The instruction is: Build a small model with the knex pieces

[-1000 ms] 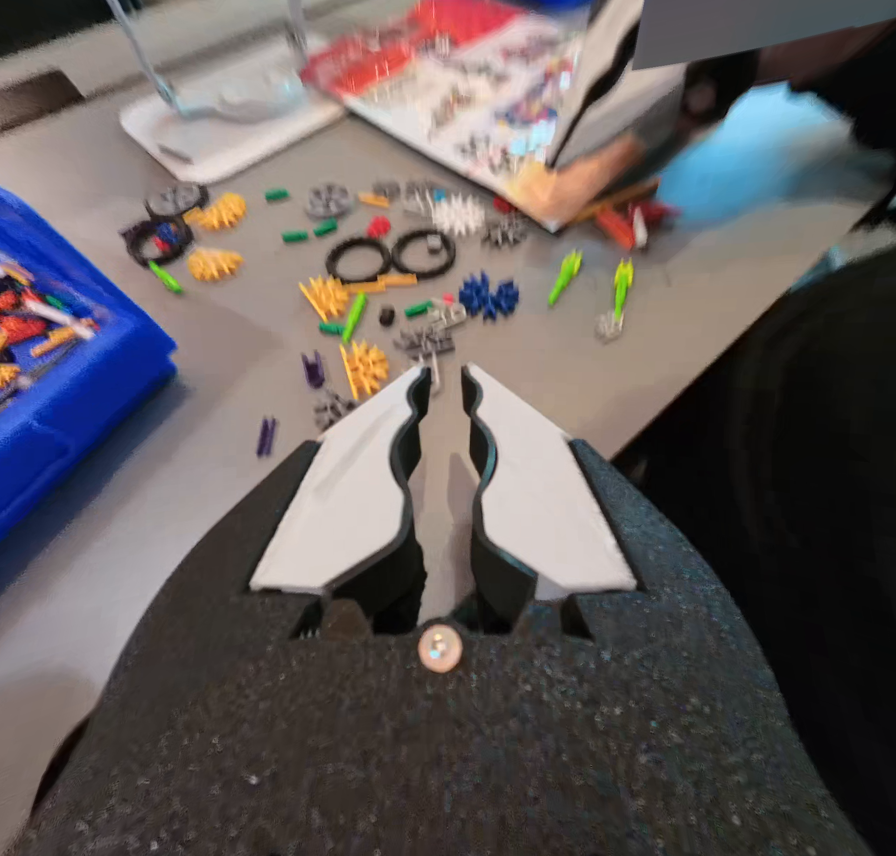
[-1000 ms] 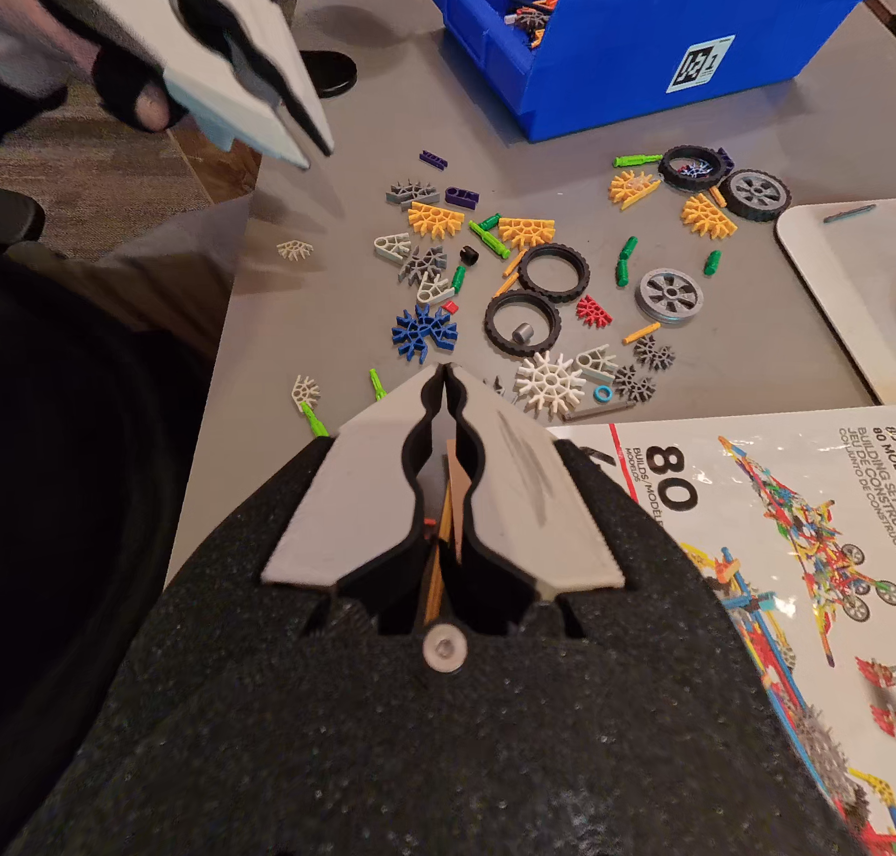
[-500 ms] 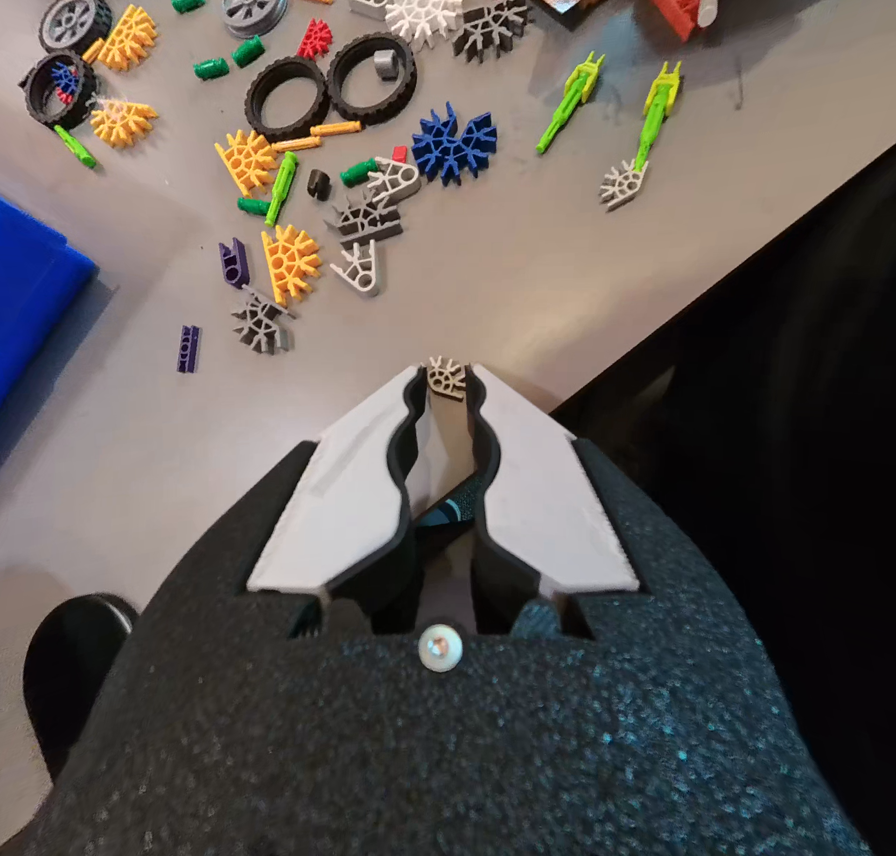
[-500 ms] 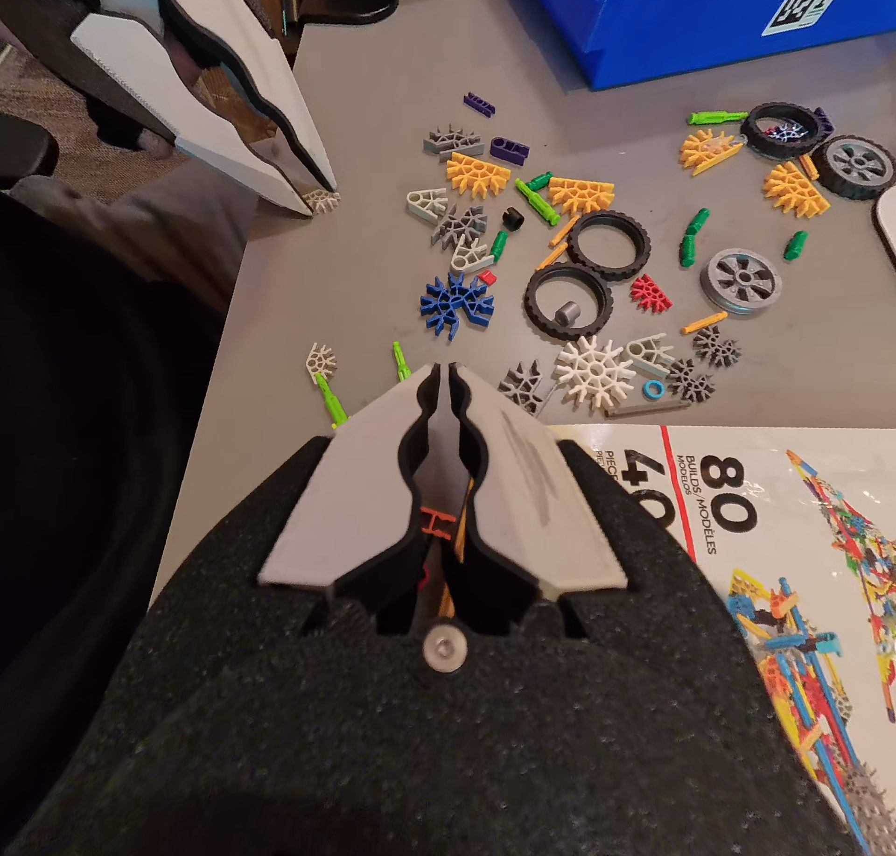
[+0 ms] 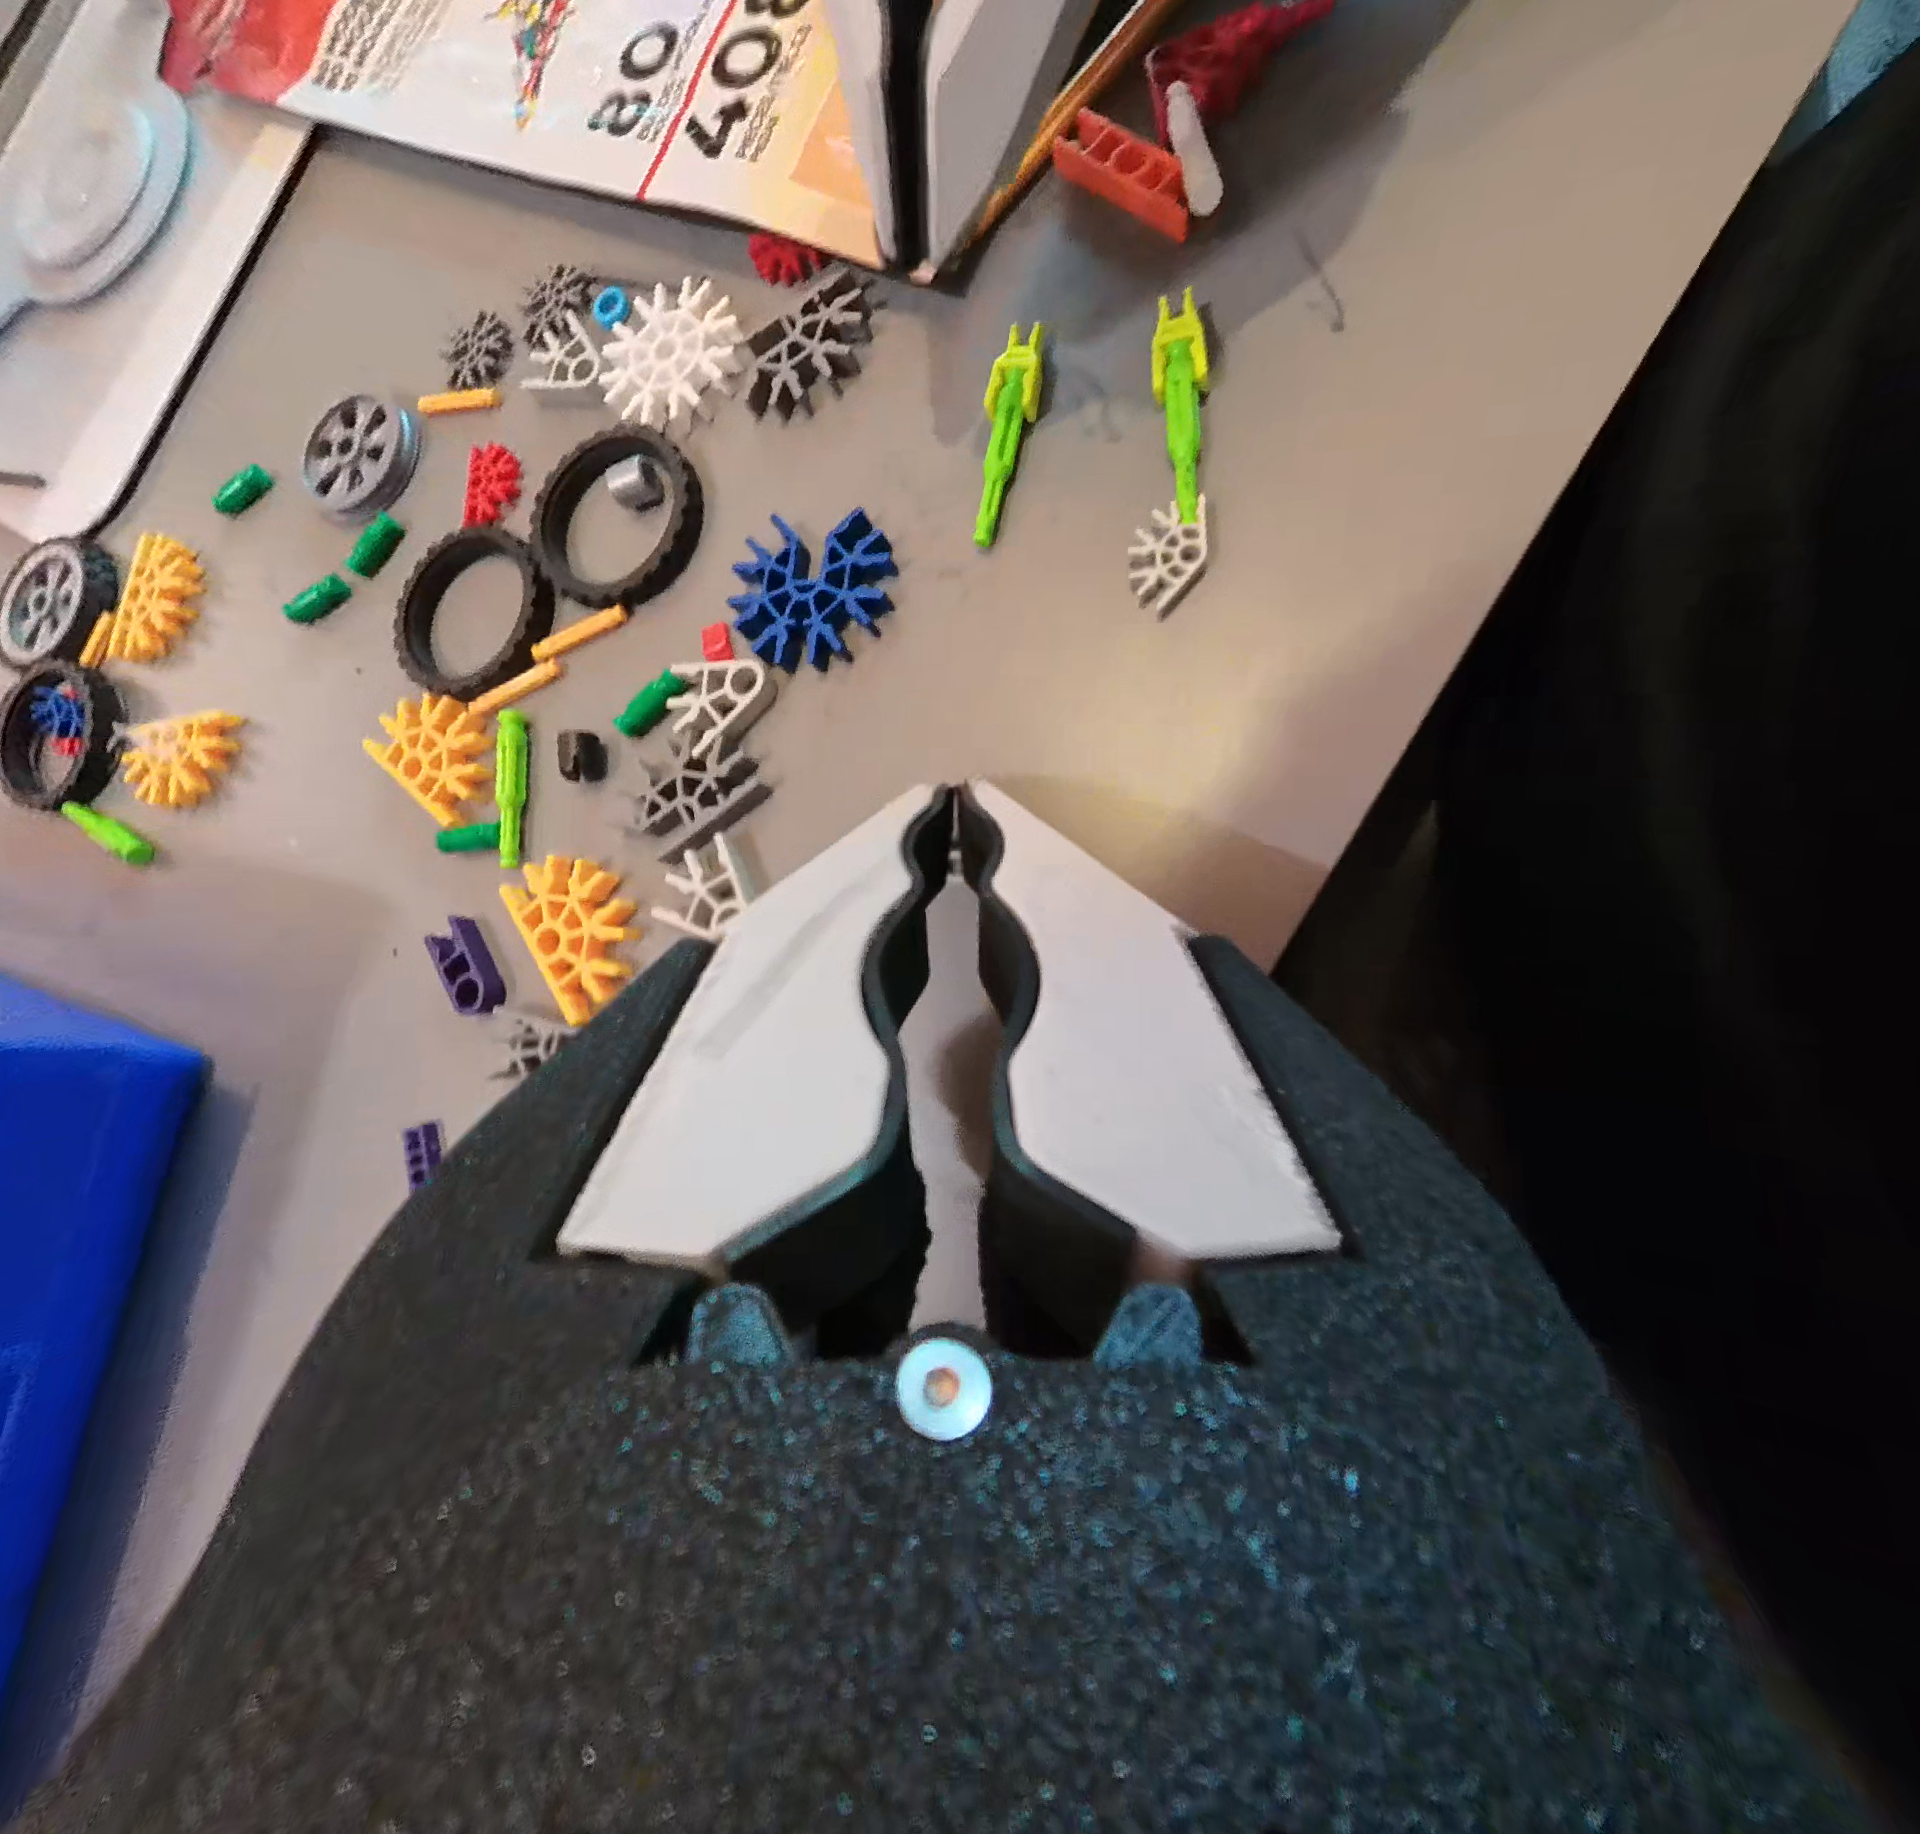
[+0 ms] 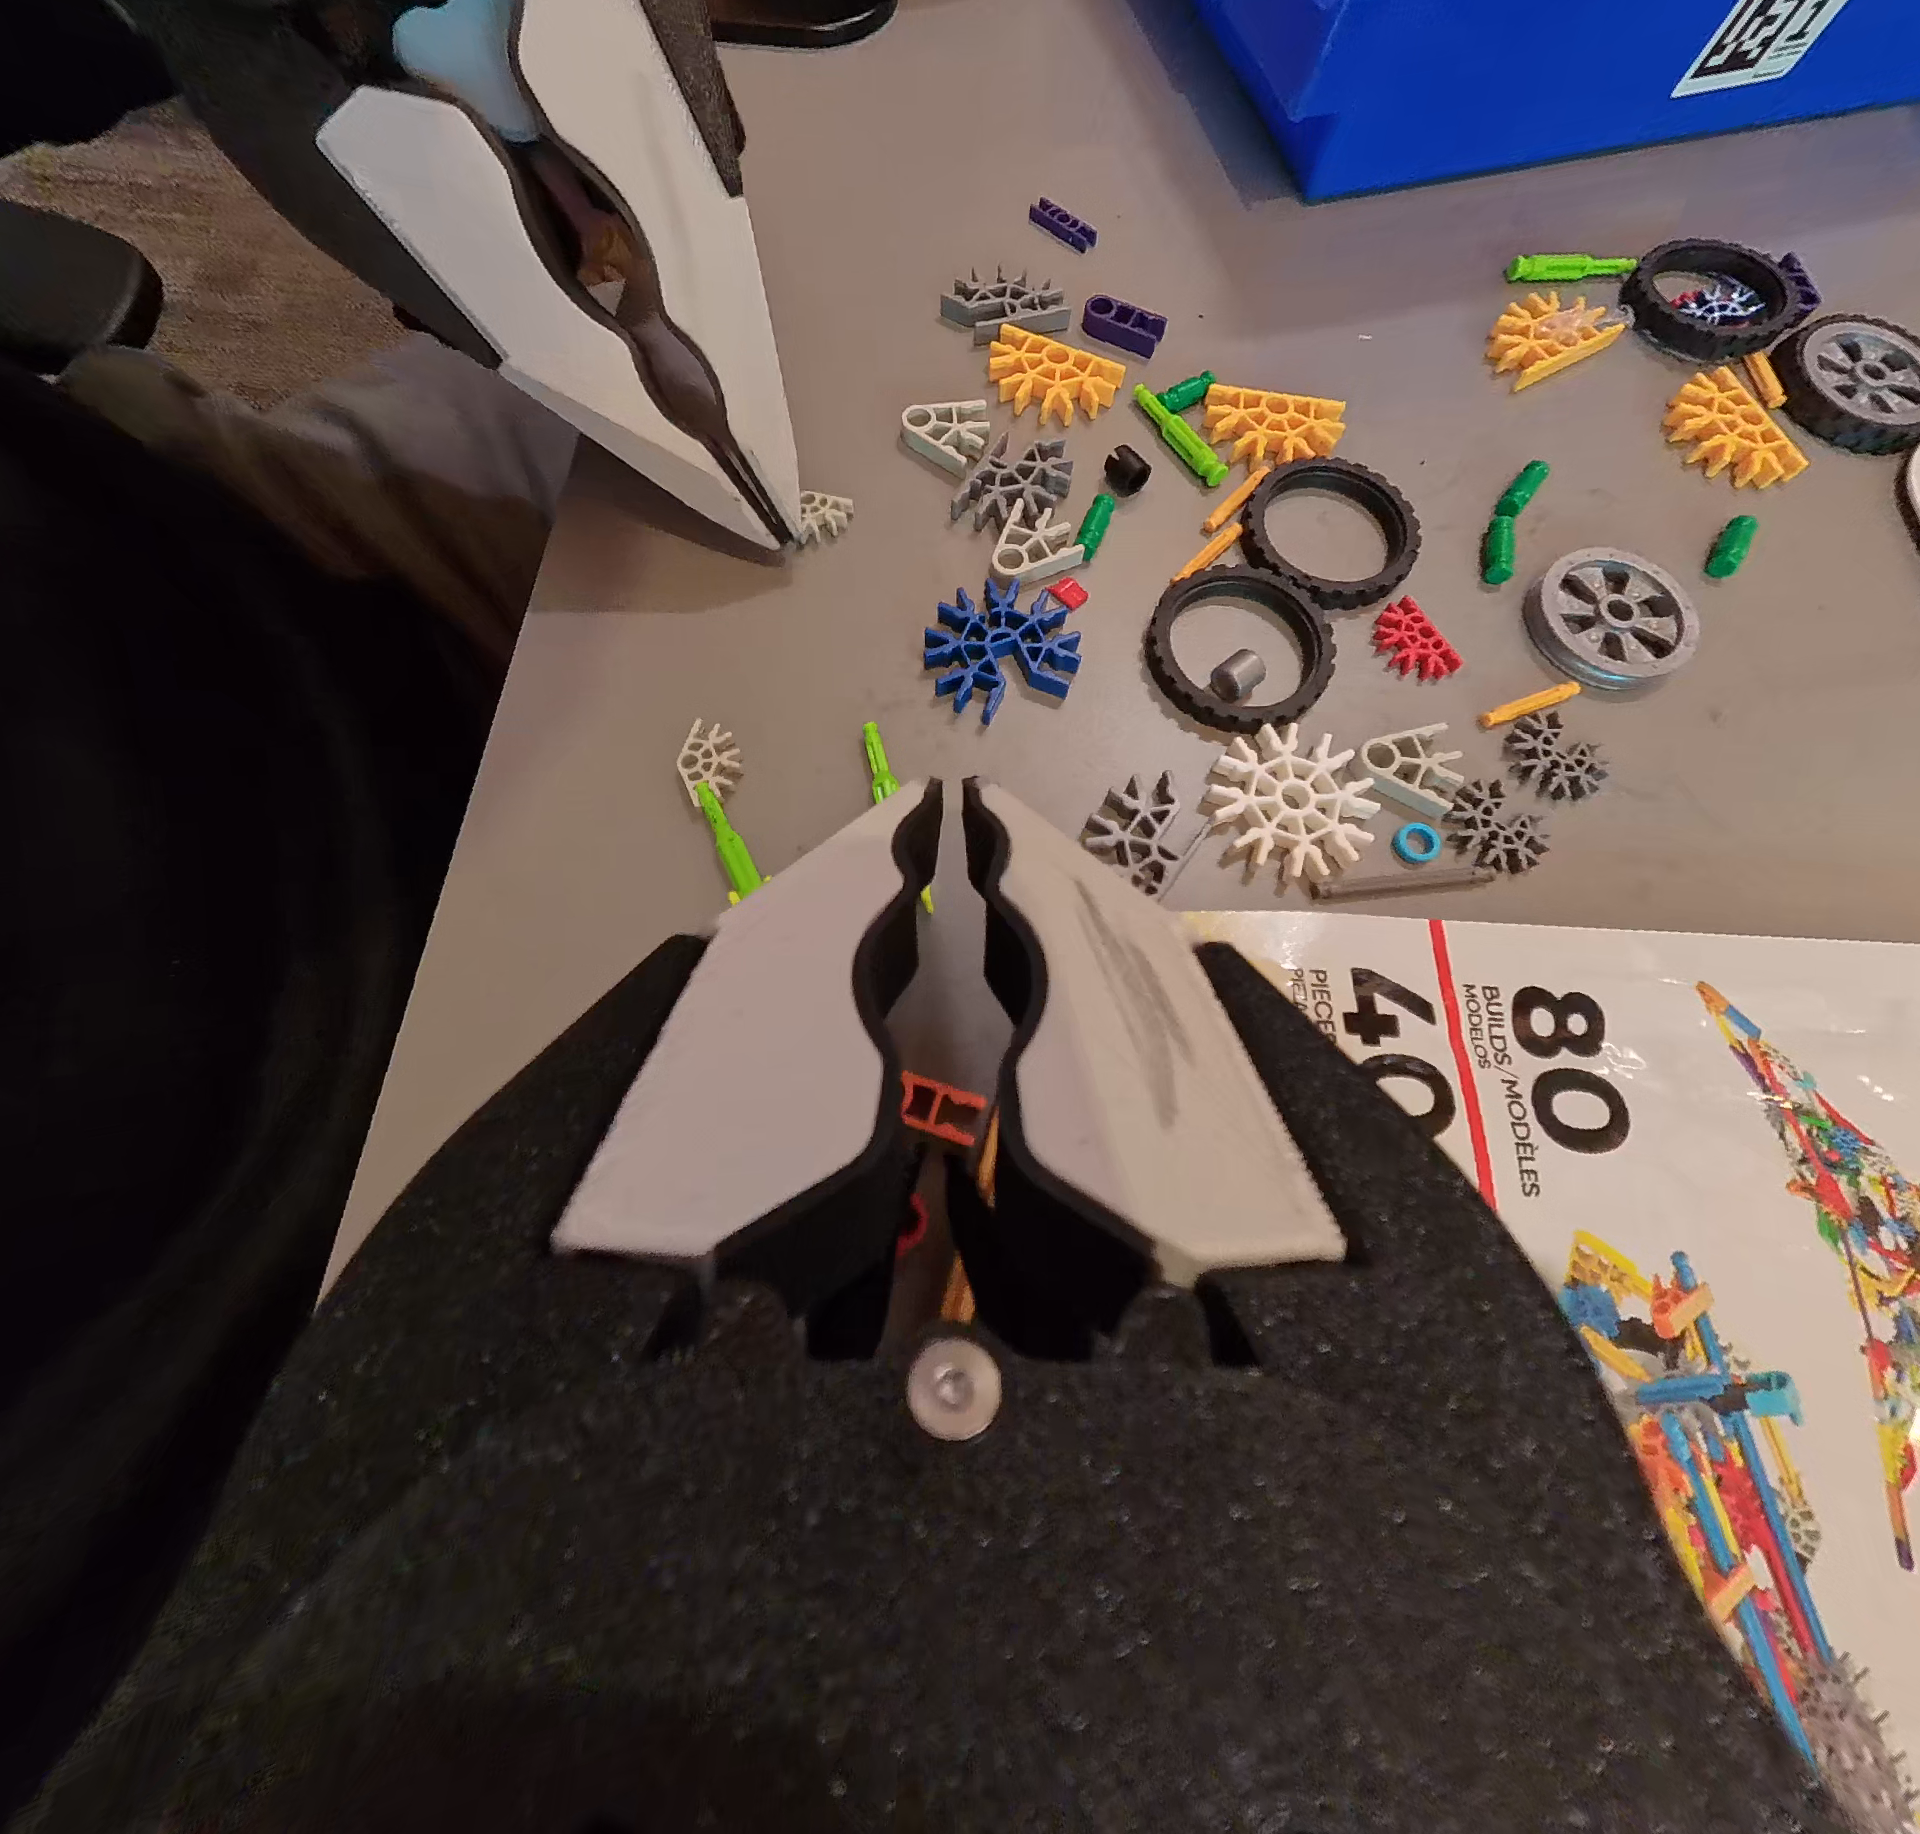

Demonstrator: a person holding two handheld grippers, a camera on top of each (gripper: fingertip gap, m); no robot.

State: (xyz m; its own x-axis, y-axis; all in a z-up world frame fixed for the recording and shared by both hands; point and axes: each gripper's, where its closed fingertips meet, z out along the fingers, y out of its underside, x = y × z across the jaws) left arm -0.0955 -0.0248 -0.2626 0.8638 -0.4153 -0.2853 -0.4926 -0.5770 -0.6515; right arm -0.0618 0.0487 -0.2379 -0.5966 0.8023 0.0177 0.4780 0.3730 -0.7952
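My left gripper (image 5: 956, 797) is shut at the near table edge. The right wrist view shows it (image 6: 790, 535) pinching a small pale fan-shaped connector (image 6: 828, 515), which sticks out of its tips just above the grey table (image 6: 644, 849). My right gripper (image 6: 951, 787) hovers low by the booklet (image 6: 1558, 1161), its tips almost together with only a thin slit, and I see nothing between them. An orange piece (image 6: 940, 1109) and a thin rod show farther back under its fingers. The left wrist view shows that piece (image 5: 1122, 163) lying beside the right gripper (image 5: 914, 252).
Loose building pieces lie scattered mid-table: two black tyres (image 6: 1236, 646), a blue connector (image 6: 1003, 646), yellow fans, green rods and a white snowflake (image 6: 1291, 799). A green rod with a pale connector (image 6: 717, 797) lies near the edge. A blue bin (image 6: 1507, 49) stands behind. Across from one pair of fingers to the other is roughly 9 centimeters. Between my right fingertips and the orange piece (image 6: 940, 1109) there is roughly 6 centimeters. The left camera catches it too, in the left wrist view (image 5: 1094, 137).
My left gripper came down over the pale connector at the table edge and its pads closed on it. My right gripper stayed nearly in place, and its tips parted very slightly.
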